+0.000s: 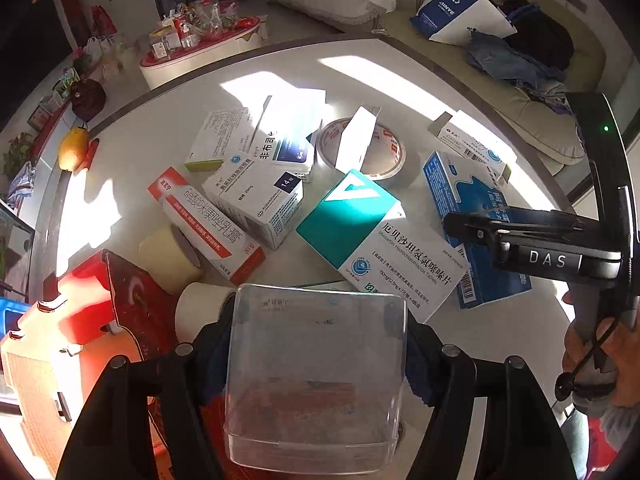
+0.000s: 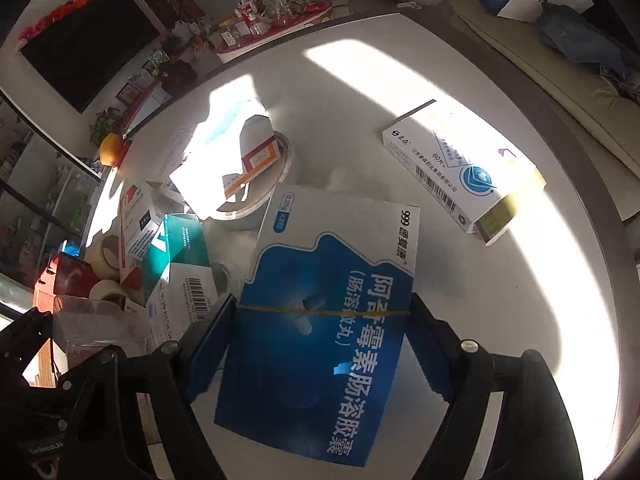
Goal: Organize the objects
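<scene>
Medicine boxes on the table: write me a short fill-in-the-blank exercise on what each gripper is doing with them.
1. The left gripper holds a clear plastic ____ between its fingers.
2. The right gripper straddles the ____ medicine box.
3. A white box stands inside the roll of ____.

Missing words: container; blue; tape
</scene>
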{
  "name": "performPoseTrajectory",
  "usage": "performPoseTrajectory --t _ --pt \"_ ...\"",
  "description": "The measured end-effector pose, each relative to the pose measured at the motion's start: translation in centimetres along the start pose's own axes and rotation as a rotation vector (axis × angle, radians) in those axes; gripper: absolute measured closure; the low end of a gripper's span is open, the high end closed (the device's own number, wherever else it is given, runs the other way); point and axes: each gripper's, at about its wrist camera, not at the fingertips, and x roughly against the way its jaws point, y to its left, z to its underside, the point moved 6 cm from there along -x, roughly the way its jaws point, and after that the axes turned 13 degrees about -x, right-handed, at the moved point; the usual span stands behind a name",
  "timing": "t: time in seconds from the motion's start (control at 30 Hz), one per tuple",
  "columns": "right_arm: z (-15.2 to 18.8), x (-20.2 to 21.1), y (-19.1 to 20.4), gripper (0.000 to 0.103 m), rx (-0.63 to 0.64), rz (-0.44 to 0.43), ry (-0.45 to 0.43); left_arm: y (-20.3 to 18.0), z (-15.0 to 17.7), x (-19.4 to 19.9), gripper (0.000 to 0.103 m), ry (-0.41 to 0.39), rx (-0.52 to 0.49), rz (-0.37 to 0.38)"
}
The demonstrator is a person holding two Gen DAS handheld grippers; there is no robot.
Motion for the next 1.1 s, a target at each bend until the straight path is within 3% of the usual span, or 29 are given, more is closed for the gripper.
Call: performPoseTrajectory --t 0.13,0.27,0.4,0.53,0.67,0.77,1.1 --pt "0.7 3.3 -2.2 0.021 -0.133 -0.215 -0.004 -0.2 -0.1 4.2 0.028 -0.158 0.088 0.038" --pt "2.1 5.9 -4.1 0.02 -0.295 -0.464 0.053 -0.4 0.9 9.0 0.028 -0.321 0.209 0.099" --pt "5.3 7.3 -4.7 0.02 -0.406 -0.676 0.161 -1.2 4.1 13.0 0.028 -0.45 0.319 0.143" --pt "9.1 7.8 -2.9 0.02 -0.436 -0.805 0.265 -1.0 8.6 15.9 0.028 -0.528 0.428 0.138" --pt "12.3 8.3 -1.0 0.02 -0.438 -0.864 0.343 0.4 12.9 17.9 0.028 -0.575 0.537 0.11" --pt "13.5 8.5 0.3 0.02 -0.406 -0.855 0.369 1.8 14.9 18.7 0.028 -0.584 0.581 0.065" --pt "15.8 10.2 3.6 0.02 -0.291 -0.832 0.387 2.5 17.0 19.3 0.028 -0.616 0.61 0.038"
